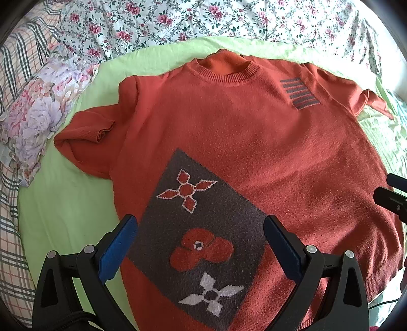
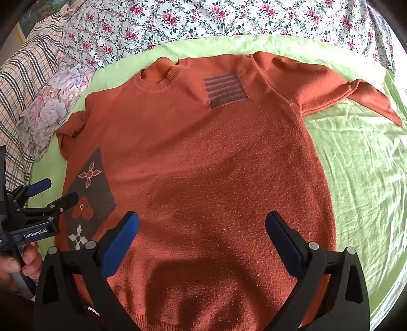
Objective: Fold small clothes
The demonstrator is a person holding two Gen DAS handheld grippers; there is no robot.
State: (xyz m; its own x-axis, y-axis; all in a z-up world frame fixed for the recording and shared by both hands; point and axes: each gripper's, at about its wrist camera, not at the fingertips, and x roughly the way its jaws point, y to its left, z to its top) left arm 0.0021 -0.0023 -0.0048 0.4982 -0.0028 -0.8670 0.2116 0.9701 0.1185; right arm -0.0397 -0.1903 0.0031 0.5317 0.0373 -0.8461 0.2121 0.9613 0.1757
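Note:
An orange knit sweater (image 1: 229, 132) lies flat, front up, on a light green sheet (image 1: 63, 203); it also shows in the right wrist view (image 2: 216, 165). It has a grey patch with flowers (image 1: 203, 229) low on its left and grey stripes (image 1: 300, 93) on the chest. My left gripper (image 1: 201, 229) is open and empty above the grey patch. My right gripper (image 2: 202, 226) is open and empty above the sweater's lower middle. The left gripper also shows at the left of the right wrist view (image 2: 54, 189). Both sleeves lie spread out.
A floral bedspread (image 1: 178, 20) lies beyond the sheet. A floral pillow (image 1: 38, 114) and a plaid cloth (image 1: 15, 63) are at the left. The green sheet (image 2: 356, 165) extends to the right of the sweater.

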